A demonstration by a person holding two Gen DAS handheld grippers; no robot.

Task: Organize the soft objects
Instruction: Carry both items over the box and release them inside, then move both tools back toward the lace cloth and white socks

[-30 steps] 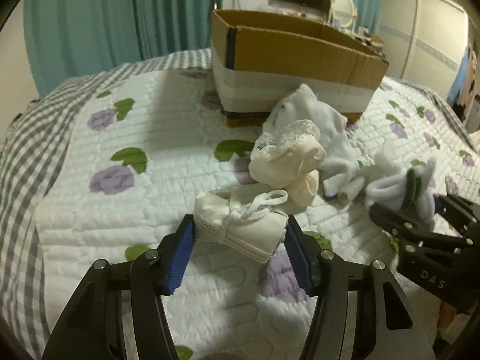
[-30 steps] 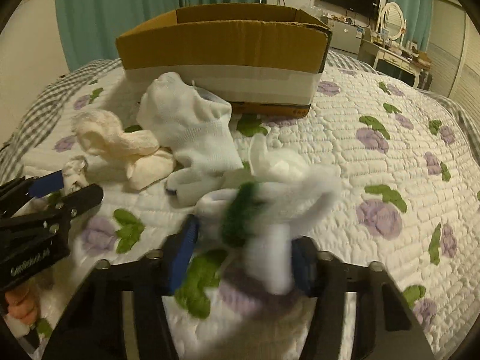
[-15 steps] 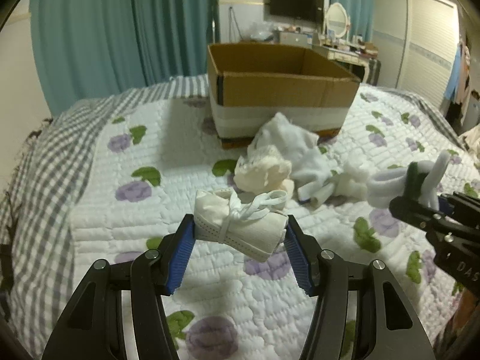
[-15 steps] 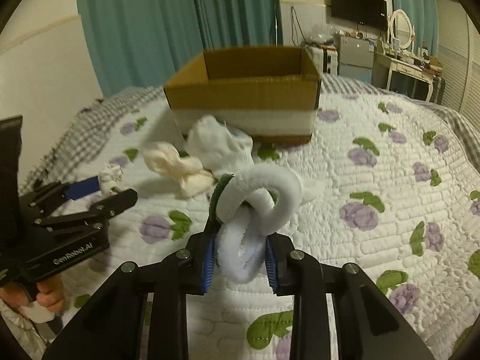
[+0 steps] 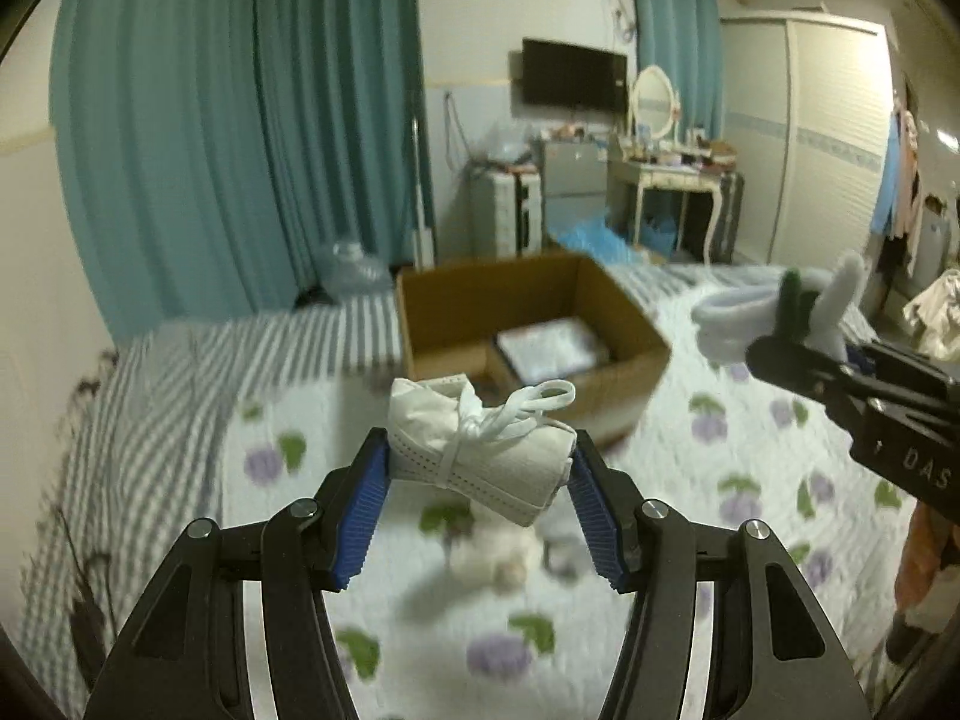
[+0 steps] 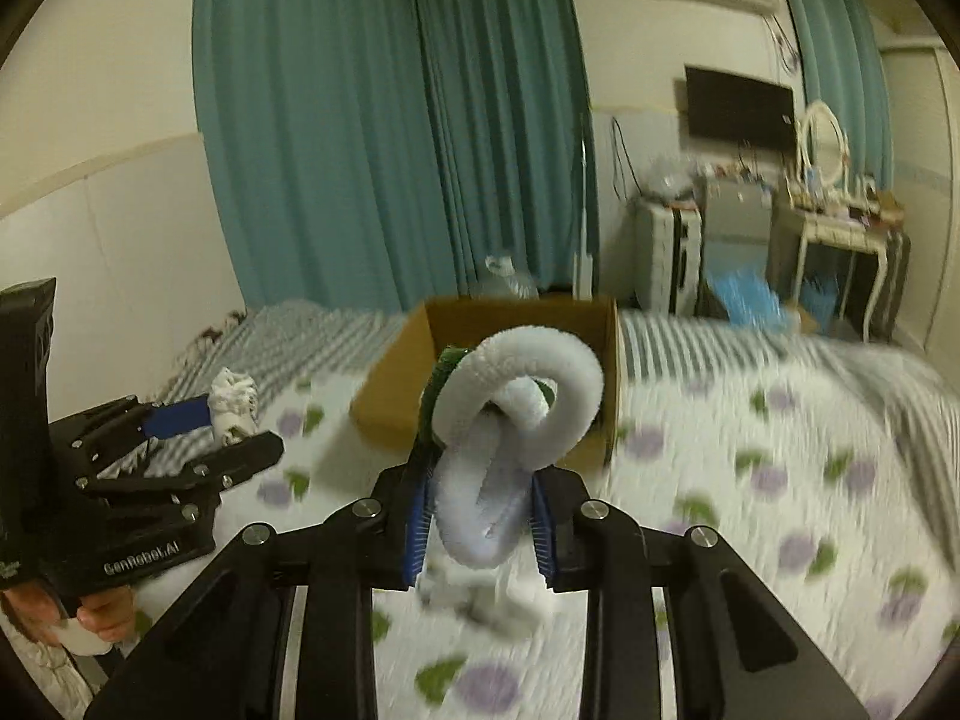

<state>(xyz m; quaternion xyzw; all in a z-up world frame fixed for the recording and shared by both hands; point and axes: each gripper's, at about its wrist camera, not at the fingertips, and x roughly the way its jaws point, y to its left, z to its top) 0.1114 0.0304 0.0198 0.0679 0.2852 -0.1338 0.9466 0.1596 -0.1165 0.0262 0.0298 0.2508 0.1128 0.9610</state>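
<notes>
Our left gripper (image 5: 477, 483) clamps a tied cream bundle (image 5: 480, 450) in the air over the bed (image 5: 750, 480); our right gripper (image 6: 480, 516) pinches a knotted white sock (image 6: 516, 414). The open box (image 5: 630, 324) sits ahead near the bed's far edge.

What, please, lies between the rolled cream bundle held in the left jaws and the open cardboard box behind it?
In the left wrist view, nothing: the rolled cream bundle hangs in the air, with only bare floral quilt below before the open cardboard box.
</notes>
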